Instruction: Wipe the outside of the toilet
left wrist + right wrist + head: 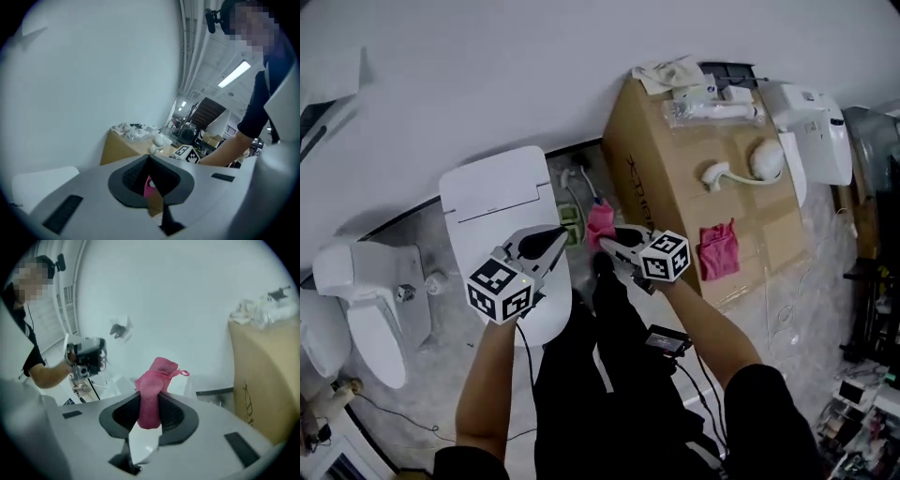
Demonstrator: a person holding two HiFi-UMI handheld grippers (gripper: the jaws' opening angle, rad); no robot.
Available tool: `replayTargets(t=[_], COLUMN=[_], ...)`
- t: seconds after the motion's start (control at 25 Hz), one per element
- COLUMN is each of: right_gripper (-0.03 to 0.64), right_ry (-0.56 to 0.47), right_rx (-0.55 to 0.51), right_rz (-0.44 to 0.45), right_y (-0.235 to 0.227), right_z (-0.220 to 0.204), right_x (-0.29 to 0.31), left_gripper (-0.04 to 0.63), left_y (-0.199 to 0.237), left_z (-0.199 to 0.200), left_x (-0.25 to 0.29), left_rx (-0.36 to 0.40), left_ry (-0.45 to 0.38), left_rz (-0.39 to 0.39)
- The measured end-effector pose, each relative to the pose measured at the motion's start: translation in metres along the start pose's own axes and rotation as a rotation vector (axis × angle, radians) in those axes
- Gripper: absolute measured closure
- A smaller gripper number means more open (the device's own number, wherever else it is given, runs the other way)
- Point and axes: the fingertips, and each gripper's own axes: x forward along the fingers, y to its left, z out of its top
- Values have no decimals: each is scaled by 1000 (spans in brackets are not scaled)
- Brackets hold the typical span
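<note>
The white toilet stands with its lid down against the wall, left of centre in the head view. My left gripper hovers over its front right part, jaws closed to a point with nothing in them. My right gripper is just right of the toilet, shut on a bunched pink cloth that sticks up from between the jaws. In the right gripper view the pink cloth is in the air in front of the white wall, not touching the toilet.
A big cardboard box stands right of the toilet and carries a second pink cloth, a white rag and white fittings. Another toilet is at the left, a third at the upper right. Cables run over the floor.
</note>
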Motion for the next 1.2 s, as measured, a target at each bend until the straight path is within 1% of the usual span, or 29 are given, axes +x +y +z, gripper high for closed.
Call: replayTargets(t=[0.16,0.28,0.44,0.56,0.64,0.72,0.84,0.92,1.0,1.04,1.12,1.2], right_gripper=[500,500,500,500,499,499,497,497,497,497,497,497], right_ry=[-234,-398,-593,-696,-753,-789,-801,-790,-771,-757,-719,-662], right_rx=[-95,-161,-294,-406,-476,-542,-600,-601,-596,-596,-610,-673], right_rz=[24,46,59,24,-21,-83,-180,-229,-264,-270,-262,-254], right_y=[72,124,201,245,263,275,278,274,269,268,267,270], right_z=[125,196,263,291,301,301,292,282,268,260,245,229], right_x=[-51,-89,-139,-174,-193,-208,-220,-223,-223,-222,-218,-214], left_gripper=[580,580,580,580,580,580,580,580,580,580,580,580], left_y=[-19,-32,-55,-73,-85,-96,-101,-99,-96,-97,-105,-119], left_z=[62,109,164,192,206,210,203,193,178,170,154,141], left_x=[-42,-77,-137,-186,-220,-251,-289,-310,-322,-326,-331,-335], left_rx=[63,121,203,258,315,348,327,295,268,260,251,258], left_ry=[-156,-287,-478,-611,-704,-763,-813,-833,-831,-830,-834,-833], left_rz=[20,58,106,139,183,239,331,388,432,442,435,420])
